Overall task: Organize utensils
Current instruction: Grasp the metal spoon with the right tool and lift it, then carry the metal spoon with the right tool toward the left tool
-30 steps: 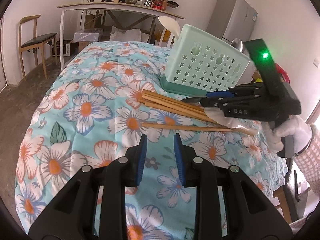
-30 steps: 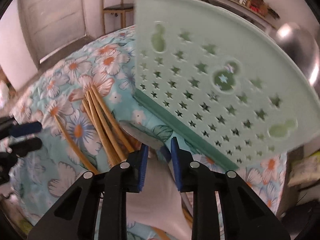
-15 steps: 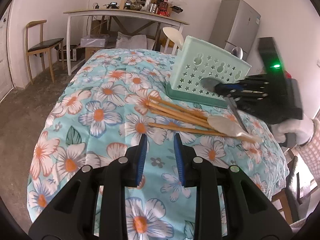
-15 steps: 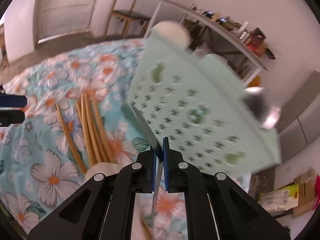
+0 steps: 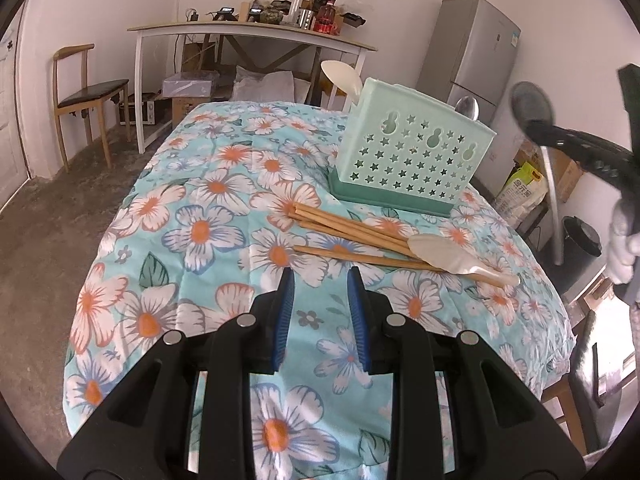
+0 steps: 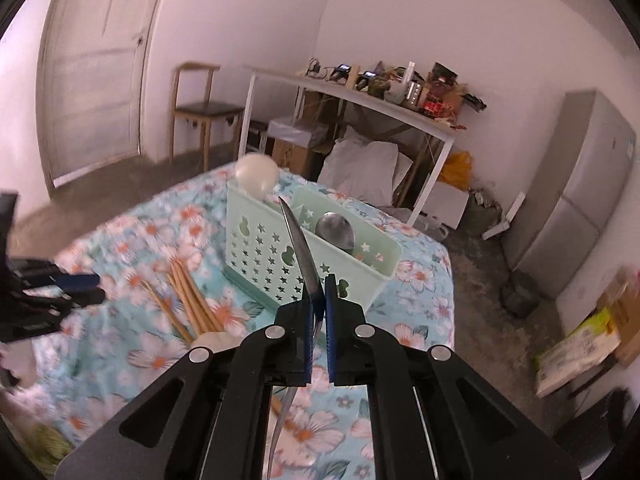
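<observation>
Floral cloth (image 5: 192, 240), turquoise with white and orange flowers, covers the tabletop and carries every loose piece. Utensil holder (image 5: 412, 156), mint-green plastic pierced with stars and gourd shapes on a darker green base, stands upright toward the far right corner of the tabletop; a white spoon (image 5: 340, 76) rises from its far left compartment and a metal spoon bowl (image 5: 468, 107) shows at its right end. Left hand-held gripper (image 5: 320, 322), black with blue pads, hangs over the near edge of the tabletop with its jaws spread and nothing between them. Right hand-held gripper (image 6: 319, 322), same make, is raised above the right edge of the tabletop, its pads pressed together on the handle of a metal spoon (image 6: 300, 248), which it holds clear of the cloth, bowl pointing away toward the holder; in the left wrist view the same spoon hangs with its bowl uppermost. Bamboo chopsticks (image 5: 348, 228), several, lie bunched on the cloth just in front of the holder, angled toward the right edge, with one stick apart on the near side. White ladle-type spoon (image 5: 448, 258) lies across the right ends of the chopsticks, touching them.
</observation>
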The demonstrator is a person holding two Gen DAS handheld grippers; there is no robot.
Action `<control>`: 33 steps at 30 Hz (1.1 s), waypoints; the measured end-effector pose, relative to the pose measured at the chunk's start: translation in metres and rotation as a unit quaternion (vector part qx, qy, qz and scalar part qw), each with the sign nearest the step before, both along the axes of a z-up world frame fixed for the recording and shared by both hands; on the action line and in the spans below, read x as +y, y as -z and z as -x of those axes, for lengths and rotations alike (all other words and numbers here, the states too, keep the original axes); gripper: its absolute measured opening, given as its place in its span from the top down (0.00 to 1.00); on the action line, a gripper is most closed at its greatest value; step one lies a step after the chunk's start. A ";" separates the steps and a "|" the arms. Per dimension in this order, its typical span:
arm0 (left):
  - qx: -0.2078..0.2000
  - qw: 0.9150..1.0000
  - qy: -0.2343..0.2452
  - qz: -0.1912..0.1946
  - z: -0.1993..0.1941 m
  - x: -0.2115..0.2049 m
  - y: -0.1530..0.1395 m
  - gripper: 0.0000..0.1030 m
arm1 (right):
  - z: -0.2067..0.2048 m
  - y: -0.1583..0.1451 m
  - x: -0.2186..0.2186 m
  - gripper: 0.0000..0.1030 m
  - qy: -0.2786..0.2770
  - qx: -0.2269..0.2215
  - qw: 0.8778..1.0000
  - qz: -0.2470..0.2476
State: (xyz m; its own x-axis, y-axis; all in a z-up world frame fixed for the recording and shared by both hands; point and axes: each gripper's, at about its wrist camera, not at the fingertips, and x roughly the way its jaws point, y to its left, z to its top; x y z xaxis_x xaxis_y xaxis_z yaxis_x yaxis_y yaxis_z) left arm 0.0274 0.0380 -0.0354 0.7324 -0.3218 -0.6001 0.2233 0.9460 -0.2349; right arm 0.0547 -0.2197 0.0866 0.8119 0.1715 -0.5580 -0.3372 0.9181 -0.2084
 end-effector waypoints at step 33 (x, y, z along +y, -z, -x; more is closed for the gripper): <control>0.025 0.998 0.064 0.003 -0.003 -0.036 0.003 0.75 | -0.014 0.128 -0.138 0.95 0.109 0.255 0.885 -0.374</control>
State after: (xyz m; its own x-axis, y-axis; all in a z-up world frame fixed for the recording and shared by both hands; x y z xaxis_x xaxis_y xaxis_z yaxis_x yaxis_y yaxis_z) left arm 0.0305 0.0020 -0.0388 0.6546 -0.4149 -0.6320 0.3299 0.9089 -0.2549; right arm 0.0689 -0.3580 -0.0417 0.5465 0.5183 -0.6578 -0.0099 0.7895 0.6137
